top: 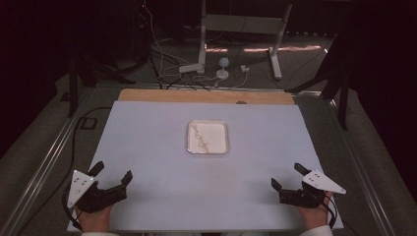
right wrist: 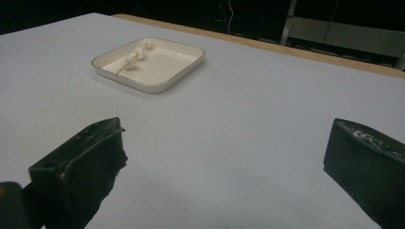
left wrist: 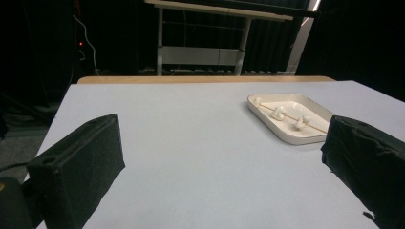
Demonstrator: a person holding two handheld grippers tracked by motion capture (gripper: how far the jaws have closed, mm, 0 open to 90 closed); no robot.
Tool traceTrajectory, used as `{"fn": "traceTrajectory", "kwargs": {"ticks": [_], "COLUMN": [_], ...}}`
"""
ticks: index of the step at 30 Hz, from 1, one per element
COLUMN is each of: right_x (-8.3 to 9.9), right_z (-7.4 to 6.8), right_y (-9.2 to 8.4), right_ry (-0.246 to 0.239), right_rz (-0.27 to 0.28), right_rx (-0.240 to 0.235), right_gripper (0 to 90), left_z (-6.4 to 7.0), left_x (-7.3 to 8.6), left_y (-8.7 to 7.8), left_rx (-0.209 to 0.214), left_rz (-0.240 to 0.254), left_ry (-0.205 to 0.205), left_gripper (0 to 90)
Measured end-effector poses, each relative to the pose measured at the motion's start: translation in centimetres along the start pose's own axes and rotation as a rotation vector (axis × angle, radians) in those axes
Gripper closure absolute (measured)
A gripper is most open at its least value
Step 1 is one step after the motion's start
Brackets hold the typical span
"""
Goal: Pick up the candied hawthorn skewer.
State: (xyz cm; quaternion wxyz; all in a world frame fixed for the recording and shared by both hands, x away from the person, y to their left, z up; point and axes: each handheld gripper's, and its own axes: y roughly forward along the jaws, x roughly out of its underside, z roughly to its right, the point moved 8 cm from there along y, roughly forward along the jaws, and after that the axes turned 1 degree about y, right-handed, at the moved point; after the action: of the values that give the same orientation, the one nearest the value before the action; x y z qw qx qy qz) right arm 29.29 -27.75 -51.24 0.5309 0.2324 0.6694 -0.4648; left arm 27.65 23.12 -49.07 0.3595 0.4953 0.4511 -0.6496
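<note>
Dim lab: floor cables [top: 162,64], metal stands [top: 199,44].

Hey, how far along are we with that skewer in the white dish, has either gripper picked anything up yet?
Nothing looks started. The skewer, with small white pieces threaded on it, lies inside the white dish at mid-table. In hand: nothing; the left gripper and right gripper sit open at the near edge of the table, far from the dish. Any handling of the skewer remains.

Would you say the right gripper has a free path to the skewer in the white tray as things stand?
Probably yes. The right gripper is open, and bare table surface lies between it and the white tray, where the skewer lies uncovered.
</note>
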Motion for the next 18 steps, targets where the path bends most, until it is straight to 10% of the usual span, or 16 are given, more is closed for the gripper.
{"fn": "traceTrajectory", "kwargs": {"ticks": [18], "right_x": [0.2], "right_z": [0.4], "right_y": [0.3], "right_ry": [0.016], "right_rz": [-0.012], "right_rx": [0.005], "right_gripper": [0.0], "left_z": [0.9], "left_x": [-0.7], "left_y": [1.2], "left_rx": [0.022], "left_rz": [-0.068], "left_ry": [-0.005], "left_gripper": [0.8]}}
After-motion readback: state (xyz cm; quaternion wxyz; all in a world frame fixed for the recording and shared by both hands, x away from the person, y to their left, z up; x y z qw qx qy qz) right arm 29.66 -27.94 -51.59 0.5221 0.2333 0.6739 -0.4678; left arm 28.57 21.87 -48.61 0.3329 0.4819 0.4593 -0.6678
